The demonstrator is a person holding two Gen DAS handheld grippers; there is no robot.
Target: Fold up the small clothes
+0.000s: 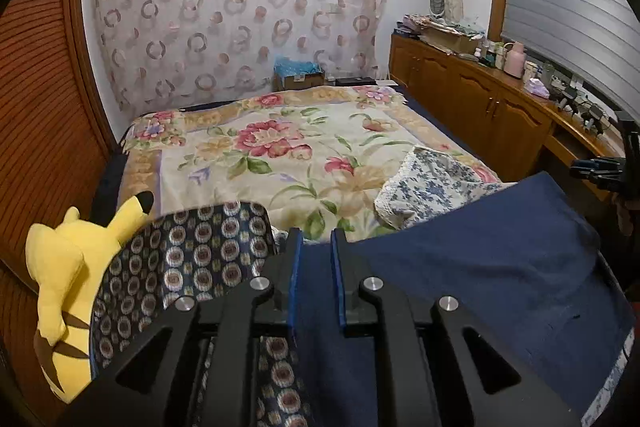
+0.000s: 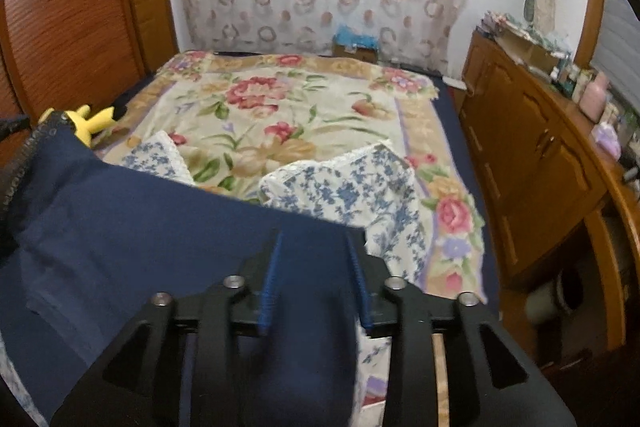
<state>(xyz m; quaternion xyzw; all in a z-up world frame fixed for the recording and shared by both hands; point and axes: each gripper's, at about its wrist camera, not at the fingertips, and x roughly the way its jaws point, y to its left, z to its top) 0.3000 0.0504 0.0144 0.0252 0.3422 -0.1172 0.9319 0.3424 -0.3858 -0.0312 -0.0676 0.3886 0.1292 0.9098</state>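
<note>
We see a room evenly and rather dimly lit, with soft shadows and no glare. Both views bulge strongly, bending the wardrobe (image 1: 44, 99) and cabinet (image 2: 532, 163) at the dark corners. The left view is fairly sharp; the right view is smeared, most at its right edge.

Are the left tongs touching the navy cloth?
Touching. In the left wrist view the navy cloth runs up between the two fingers of the left tongs, and both blue pads press on it, so it is pinched there.
</note>
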